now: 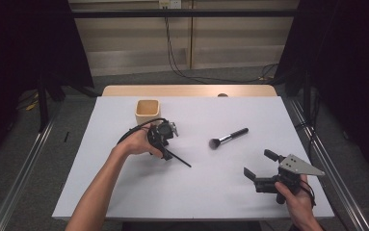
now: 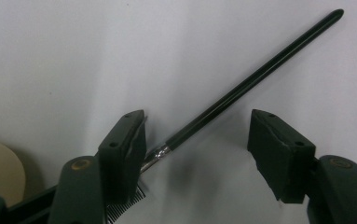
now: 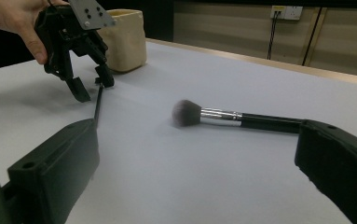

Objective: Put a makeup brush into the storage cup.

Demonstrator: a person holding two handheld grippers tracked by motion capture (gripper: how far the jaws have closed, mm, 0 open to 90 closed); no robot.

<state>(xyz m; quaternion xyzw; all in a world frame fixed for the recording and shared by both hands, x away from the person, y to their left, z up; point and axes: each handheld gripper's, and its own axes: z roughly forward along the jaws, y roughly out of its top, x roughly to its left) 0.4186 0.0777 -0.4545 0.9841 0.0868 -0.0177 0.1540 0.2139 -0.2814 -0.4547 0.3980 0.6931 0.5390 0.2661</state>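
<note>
thin comb (image 2: 255,79) flat on the white table (image 1: 230,192), handle slanting out between the left gripper (image 2: 197,144) jaws, parted and not pressing it. beige cup (image 1: 147,112) just beyond. brush (image 1: 228,138) mid-table. right gripper (image 1: 258,164) wide open, empty, well apart.

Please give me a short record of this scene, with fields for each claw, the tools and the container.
left claw: jaws apart, astride thin black brush, pads not pressing it
thin black brush: flat on table, comb end beside one jaw
right claw: open, holds nothing
powder brush: flat on table, apart from both claws
beige cup: upright, far side of left claw
table: white
</note>
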